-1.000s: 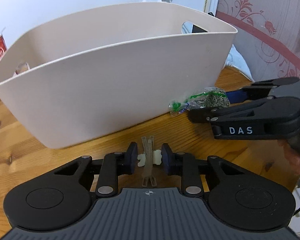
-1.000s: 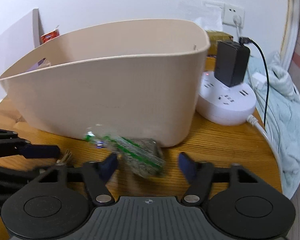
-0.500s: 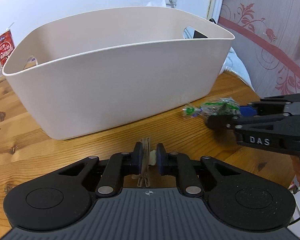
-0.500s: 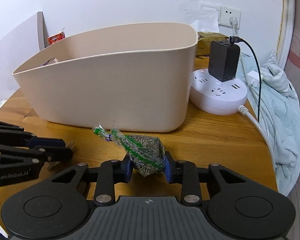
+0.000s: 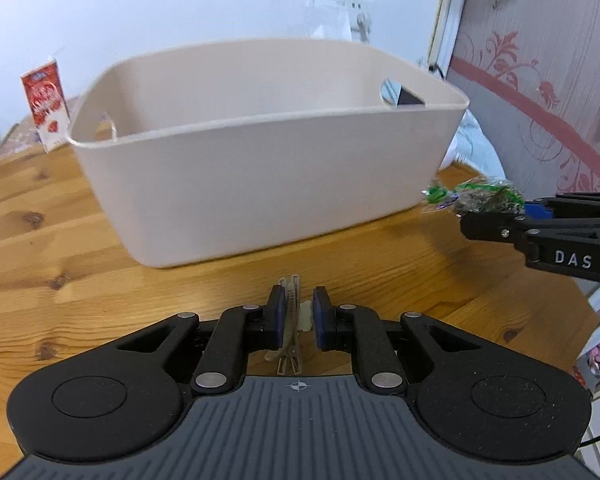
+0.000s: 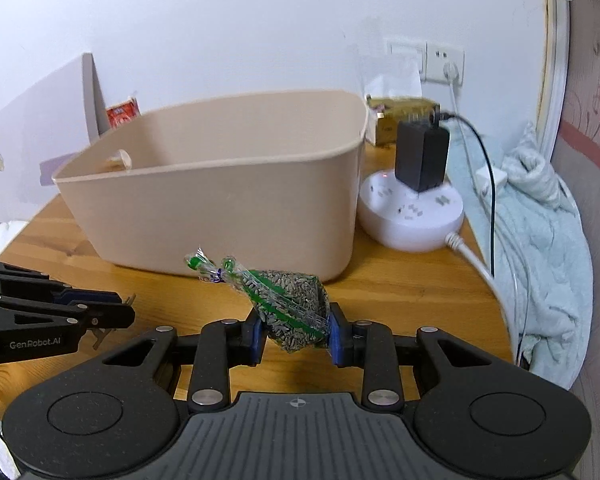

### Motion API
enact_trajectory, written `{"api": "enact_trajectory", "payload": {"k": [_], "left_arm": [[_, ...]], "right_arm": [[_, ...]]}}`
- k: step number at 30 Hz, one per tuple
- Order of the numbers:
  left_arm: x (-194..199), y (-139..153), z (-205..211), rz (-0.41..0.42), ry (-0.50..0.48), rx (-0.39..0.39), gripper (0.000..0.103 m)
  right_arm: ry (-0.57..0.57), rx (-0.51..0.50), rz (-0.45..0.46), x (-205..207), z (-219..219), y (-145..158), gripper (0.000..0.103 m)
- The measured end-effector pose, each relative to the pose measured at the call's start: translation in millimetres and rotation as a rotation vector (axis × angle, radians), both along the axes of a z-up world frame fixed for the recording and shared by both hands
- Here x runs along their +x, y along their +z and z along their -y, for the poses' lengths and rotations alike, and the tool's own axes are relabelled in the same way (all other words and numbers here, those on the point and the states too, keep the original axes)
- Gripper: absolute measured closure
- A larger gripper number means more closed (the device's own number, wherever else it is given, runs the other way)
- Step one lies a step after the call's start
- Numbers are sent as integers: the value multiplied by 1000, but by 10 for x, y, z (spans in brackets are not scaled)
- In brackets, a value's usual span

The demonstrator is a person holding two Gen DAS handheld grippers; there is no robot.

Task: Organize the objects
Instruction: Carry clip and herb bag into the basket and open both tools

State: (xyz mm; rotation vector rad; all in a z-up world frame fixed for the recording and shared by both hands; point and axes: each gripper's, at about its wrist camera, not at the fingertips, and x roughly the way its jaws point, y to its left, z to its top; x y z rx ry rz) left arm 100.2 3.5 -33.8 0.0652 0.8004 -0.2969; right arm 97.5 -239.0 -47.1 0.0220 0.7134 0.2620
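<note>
My left gripper (image 5: 296, 304) is shut on a tan hair clip (image 5: 291, 316) with a small white piece, held just above the wooden table (image 5: 40, 248). My right gripper (image 6: 296, 328) is shut on a clear bag of seeds (image 6: 290, 304) with green stripes, its twisted end pointing toward the basket. A large beige plastic basket (image 5: 260, 184) stands ahead of both, its bottom hidden from view. In the left wrist view the right gripper (image 5: 492, 218) carries the seed bag (image 5: 484, 196) at the right. In the right wrist view the left gripper (image 6: 120, 308) is at the lower left.
A red and white carton (image 5: 46, 106) stands behind the basket's left end. A round white power strip (image 6: 410, 220) with a black adapter (image 6: 420, 156) and cables sits right of the basket. A pale blue blanket (image 6: 540, 240) lies past the table's right edge.
Both grippers closed, the left on the clip and the right on the seed bag. Both then rose and drew back from the basket with their objects lifted off the table.
</note>
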Motion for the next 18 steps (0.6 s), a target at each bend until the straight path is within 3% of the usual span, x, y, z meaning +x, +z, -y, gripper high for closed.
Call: {"api": "enact_trajectory", "payload": {"k": [10, 18], "left_arm": [[-154, 694, -109, 198, 30, -15, 89], [423, 977, -71, 260, 59, 20, 89]], "right_arm": [[-15, 66, 156, -86, 127, 548, 74], [-17, 46, 230, 318, 5, 854, 74]]}}
